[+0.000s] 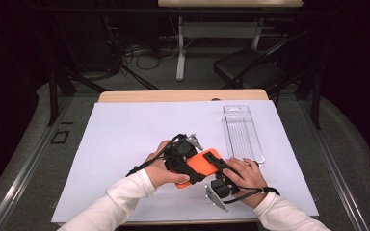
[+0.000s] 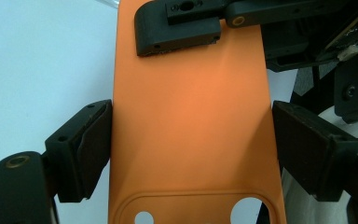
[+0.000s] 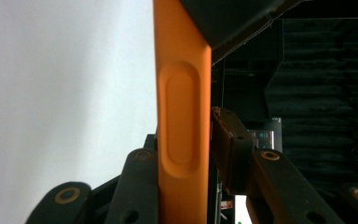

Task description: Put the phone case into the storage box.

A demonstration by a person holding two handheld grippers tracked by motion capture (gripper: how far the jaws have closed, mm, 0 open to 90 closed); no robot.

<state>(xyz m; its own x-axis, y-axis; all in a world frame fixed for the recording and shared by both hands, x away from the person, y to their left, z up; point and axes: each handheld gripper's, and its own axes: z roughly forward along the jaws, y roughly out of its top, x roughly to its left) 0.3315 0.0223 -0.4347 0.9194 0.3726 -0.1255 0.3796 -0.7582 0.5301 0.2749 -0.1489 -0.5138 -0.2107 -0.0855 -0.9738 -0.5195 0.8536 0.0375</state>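
An orange phone case (image 1: 203,162) is held just above the white sheet (image 1: 125,144), between both hands. My left gripper (image 1: 196,169) spans its width. In the left gripper view its pads (image 2: 93,144) press on the two long edges of the case (image 2: 191,116), with the camera cut-outs nearest the lens. My right gripper (image 1: 220,168) comes from the right end. In the right gripper view the case (image 3: 182,93) stands edge-on between the jaws of the right gripper (image 3: 185,163), one on each flat face. The other gripper's jaw lies on the case's far end in the left gripper view.
A clear plastic package tray (image 1: 243,132) lies on the sheet, right of the hands and toward the back. The wooden table edge (image 1: 183,95) runs behind the sheet. A black chair (image 1: 250,67) and desk legs stand beyond it.
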